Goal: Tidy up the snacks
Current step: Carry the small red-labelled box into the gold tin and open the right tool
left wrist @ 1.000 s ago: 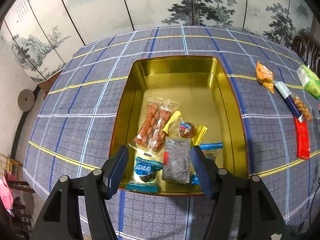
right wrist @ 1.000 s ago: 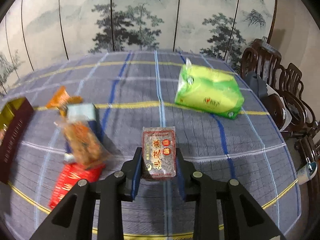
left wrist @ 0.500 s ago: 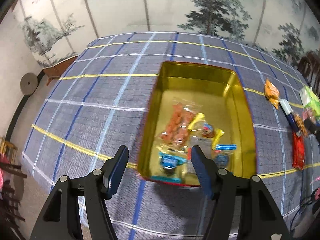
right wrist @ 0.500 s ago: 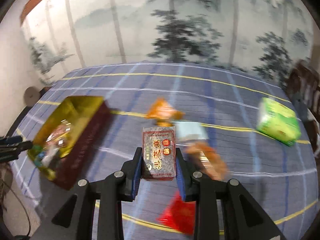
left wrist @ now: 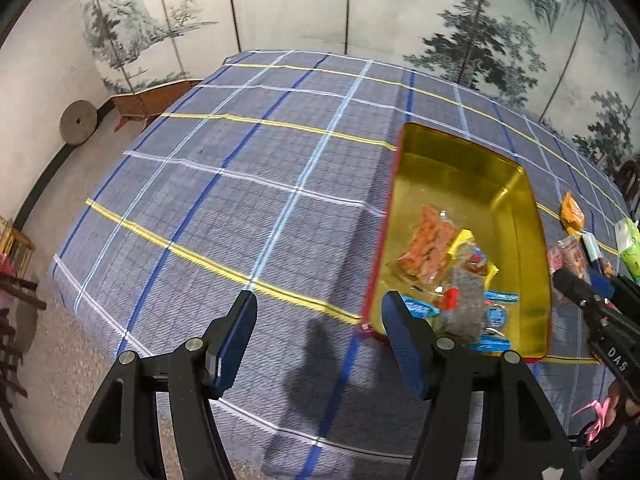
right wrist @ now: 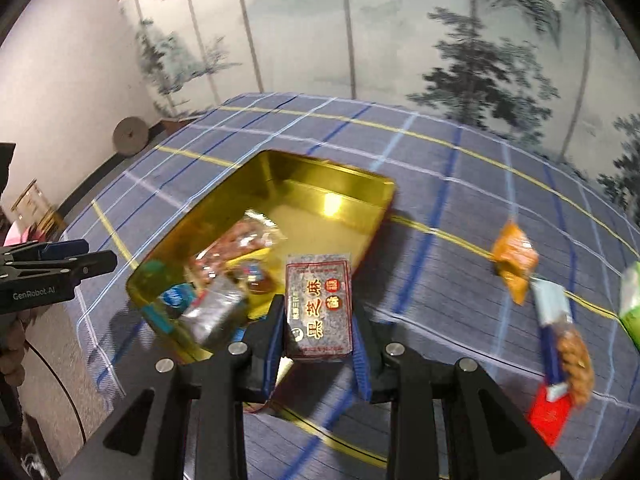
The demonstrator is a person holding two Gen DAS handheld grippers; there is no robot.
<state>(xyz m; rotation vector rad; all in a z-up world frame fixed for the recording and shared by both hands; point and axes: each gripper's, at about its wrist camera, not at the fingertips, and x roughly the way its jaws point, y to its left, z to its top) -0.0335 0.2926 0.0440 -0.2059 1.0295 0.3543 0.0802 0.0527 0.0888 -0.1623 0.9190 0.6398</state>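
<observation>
On the left, the left gripper [left wrist: 318,334] hangs over the blue plaid tablecloth [left wrist: 248,184] with its jaws spread wide and nothing between them; its right finger [left wrist: 404,344] overlaps the near left corner of the gold tin [left wrist: 460,160]. The tin sits open on the cloth, red outside and shiny inside, and several wrapped snacks lie bunched at its near end: a clear pack of orange twists [left wrist: 430,240], a grey speckled packet [left wrist: 464,308] and small blue-wrapped sweets [left wrist: 494,316]. The far half of the tin is bare metal. Over the tin's near right corner, the right gripper [right wrist: 318,326] is clamped narrowly on a grey sesame bar [right wrist: 319,306] with red characters, held upright and clear of the tin's floor. Farther right, loose snacks lie on the cloth well apart from the tin: an orange packet [right wrist: 514,260], a blue-and-white pack of nuts [right wrist: 560,340], a red packet [right wrist: 548,414], and a green bag [right wrist: 632,300] at the edge of view.
</observation>
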